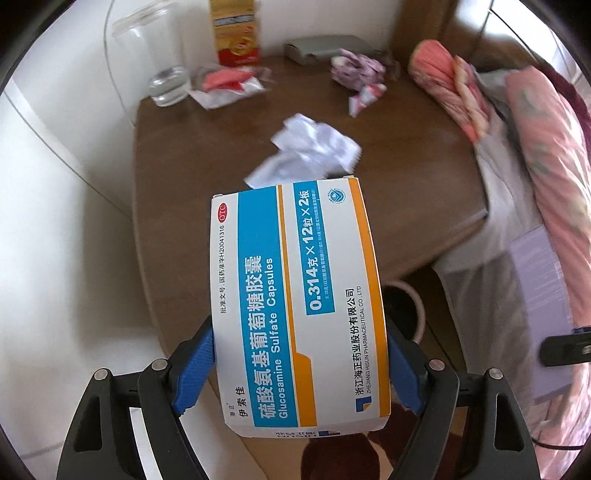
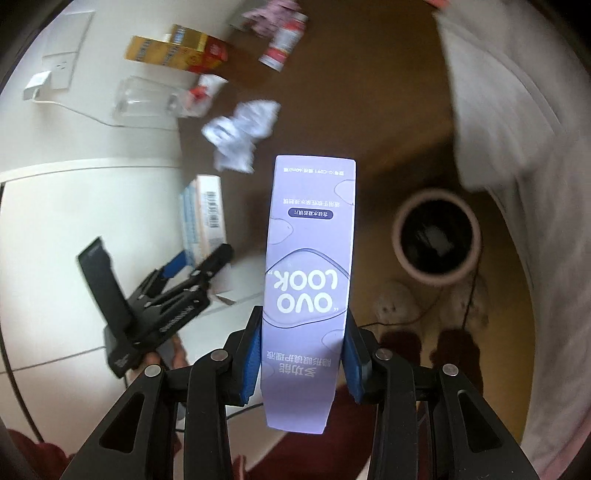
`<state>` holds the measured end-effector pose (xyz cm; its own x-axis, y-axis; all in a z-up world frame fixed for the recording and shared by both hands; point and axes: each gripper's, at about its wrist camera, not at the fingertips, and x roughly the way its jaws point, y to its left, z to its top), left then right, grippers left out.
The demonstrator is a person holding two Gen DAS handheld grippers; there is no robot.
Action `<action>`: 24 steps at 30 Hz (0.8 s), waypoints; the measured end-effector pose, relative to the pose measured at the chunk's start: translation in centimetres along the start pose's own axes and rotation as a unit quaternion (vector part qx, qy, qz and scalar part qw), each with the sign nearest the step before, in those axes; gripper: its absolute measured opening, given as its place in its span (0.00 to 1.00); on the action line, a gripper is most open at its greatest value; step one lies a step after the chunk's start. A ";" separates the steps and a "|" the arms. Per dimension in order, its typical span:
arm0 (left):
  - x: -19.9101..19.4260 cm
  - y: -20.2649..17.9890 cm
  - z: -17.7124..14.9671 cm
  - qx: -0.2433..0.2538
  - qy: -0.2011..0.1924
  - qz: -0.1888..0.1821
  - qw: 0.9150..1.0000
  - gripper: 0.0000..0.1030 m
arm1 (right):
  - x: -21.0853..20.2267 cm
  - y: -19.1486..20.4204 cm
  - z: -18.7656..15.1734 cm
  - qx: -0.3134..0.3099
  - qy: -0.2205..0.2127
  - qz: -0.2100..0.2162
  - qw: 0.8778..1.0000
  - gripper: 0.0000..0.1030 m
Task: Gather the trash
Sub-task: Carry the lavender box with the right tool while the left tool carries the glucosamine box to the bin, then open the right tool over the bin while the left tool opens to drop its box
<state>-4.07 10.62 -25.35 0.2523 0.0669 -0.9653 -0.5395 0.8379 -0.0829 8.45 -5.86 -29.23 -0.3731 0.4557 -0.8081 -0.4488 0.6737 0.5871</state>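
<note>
My left gripper [image 1: 299, 332] is shut on a white, blue and orange medicine box [image 1: 295, 295], with the blue pads pressed on its two long sides, above the front edge of a brown table [image 1: 207, 155]. In the right wrist view the same box [image 2: 205, 214] shows at the left. A tall lilac "OVO LOOK" box [image 2: 310, 258] stands upright in my right gripper [image 2: 303, 317], which is shut on it. A round trash bin [image 2: 436, 236] with a dark inside stands on the floor to the right of that box. Crumpled white paper [image 1: 314, 147] lies mid-table.
At the back of the table are a glass jar [image 1: 159, 55], a yellow-red carton [image 1: 236, 33], a red-white wrapper [image 1: 225, 83], a patterned wrapper [image 1: 354, 68] and a grey box [image 1: 325, 48]. Pink bedding [image 1: 535, 147] borders the right side. Feet [image 2: 399, 306] stand near the bin.
</note>
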 end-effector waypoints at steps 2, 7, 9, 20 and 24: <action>-0.2 -0.7 -0.2 -0.007 0.006 -0.013 1.000 0.81 | 0.6 -1.4 -0.8 0.016 0.009 -0.004 1.000 0.36; -0.1 -2.3 -1.4 -0.006 0.022 -0.021 1.000 0.81 | 3.7 -5.5 -0.9 0.041 0.023 -0.026 0.999 0.36; 0.2 -3.1 -1.5 -0.001 0.025 -0.022 0.999 0.81 | 5.9 -7.3 0.0 0.052 0.027 -0.040 0.997 0.36; 2.4 -6.7 -3.1 0.015 0.061 -0.029 0.998 0.81 | 13.3 -12.8 2.7 0.059 0.051 -0.112 0.991 0.37; 3.5 -7.8 -3.6 0.014 0.074 -0.034 0.997 0.81 | 13.7 -13.0 3.4 0.041 0.043 -0.107 0.993 0.40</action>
<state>-1.87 2.39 -28.92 0.1659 -0.0699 -0.9837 -0.5018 0.8527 -0.1452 11.91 -6.42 -48.14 -0.3457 0.2491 -0.9047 -0.4586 0.7963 0.3945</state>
